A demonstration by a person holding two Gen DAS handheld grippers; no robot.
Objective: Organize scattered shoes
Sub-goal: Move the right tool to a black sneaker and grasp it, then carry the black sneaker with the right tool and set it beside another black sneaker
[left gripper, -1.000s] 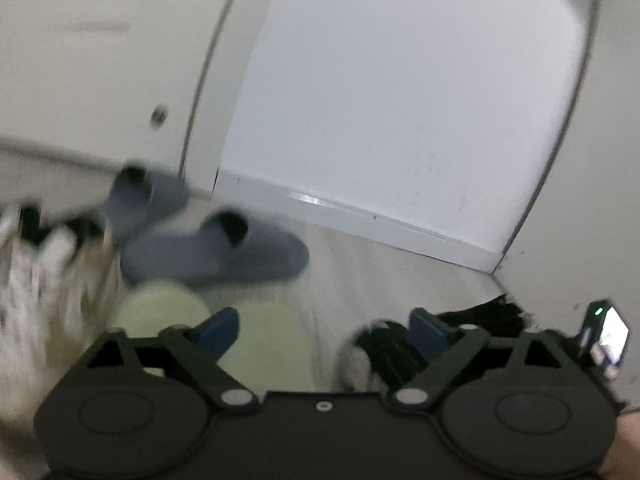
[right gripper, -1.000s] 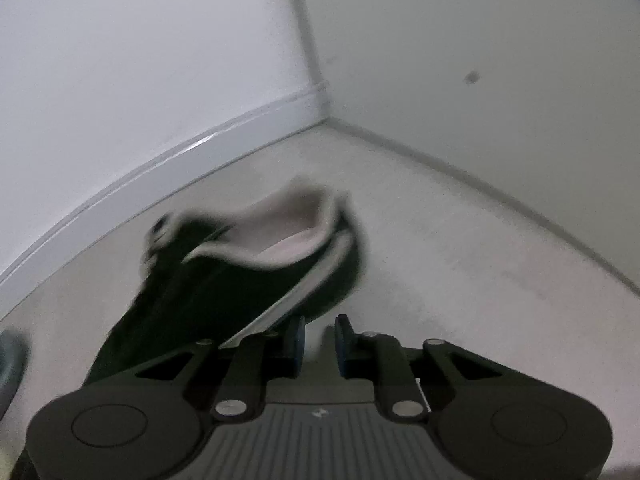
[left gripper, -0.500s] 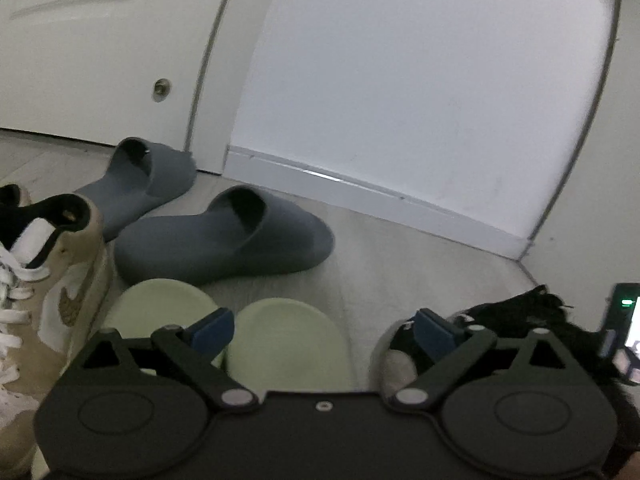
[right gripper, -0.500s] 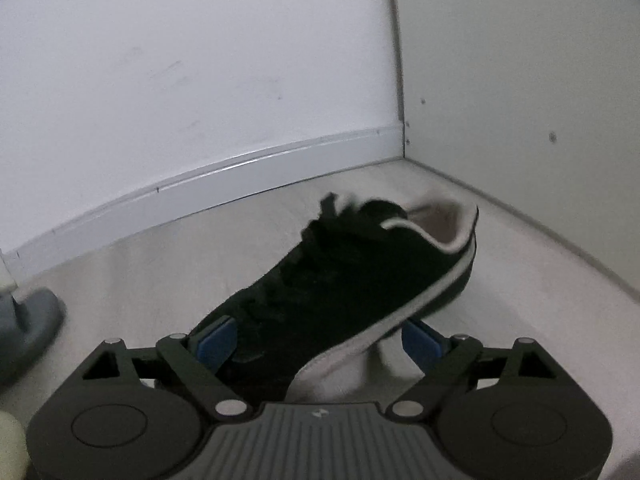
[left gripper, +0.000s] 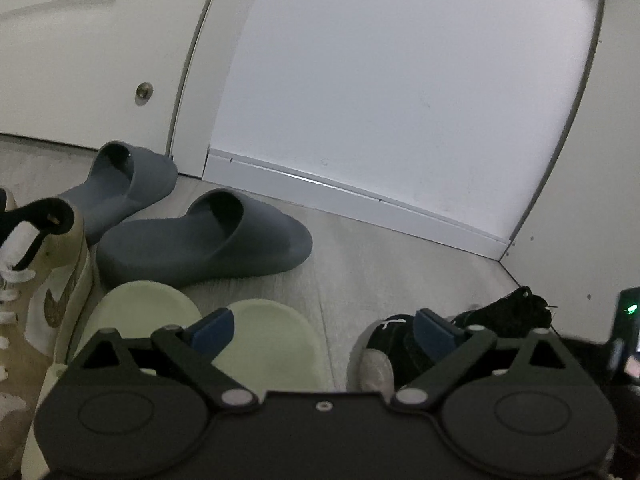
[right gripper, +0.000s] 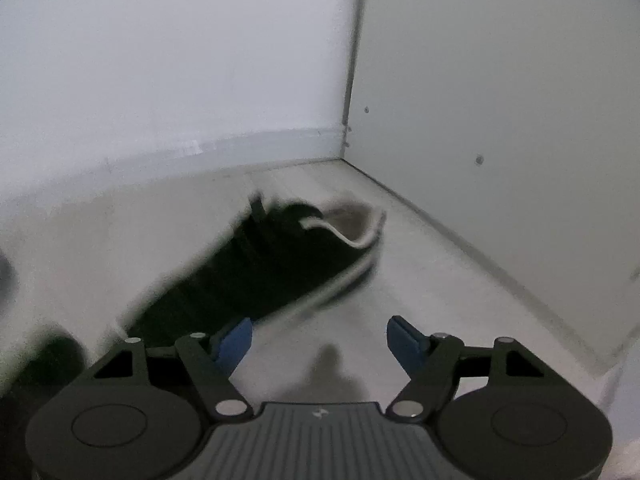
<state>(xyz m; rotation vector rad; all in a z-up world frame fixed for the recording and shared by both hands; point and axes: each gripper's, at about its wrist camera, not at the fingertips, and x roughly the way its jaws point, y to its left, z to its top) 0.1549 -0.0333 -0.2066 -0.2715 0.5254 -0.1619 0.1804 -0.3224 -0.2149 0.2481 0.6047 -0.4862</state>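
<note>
The left gripper [left gripper: 322,326] was held with its blue-padded fingers spread wide and nothing between them. Under and just ahead of its left finger, two pale green foam slides [left gripper: 264,344] were seen lying side by side on the light wood-grain floor [left gripper: 384,264]. Beyond them, two blue-grey moulded slides [left gripper: 208,240] were set near the white baseboard [left gripper: 360,204], the farther one close to the door frame. To the far left of that gripper, a tan and white laced sneaker [left gripper: 52,280] was partly cut off by the edge of view. Beside its right finger, a black suede sneaker with a white sole [left gripper: 404,344] was seen on the floor.

The right gripper [right gripper: 320,336] was likewise held wide apart and empty. The same black sneaker [right gripper: 272,268], blurred, was seen ahead and to the left of its left finger, lying on the floor near the corner of the white walls [right gripper: 348,80]. Whether the finger touched the shoe could not be told.
</note>
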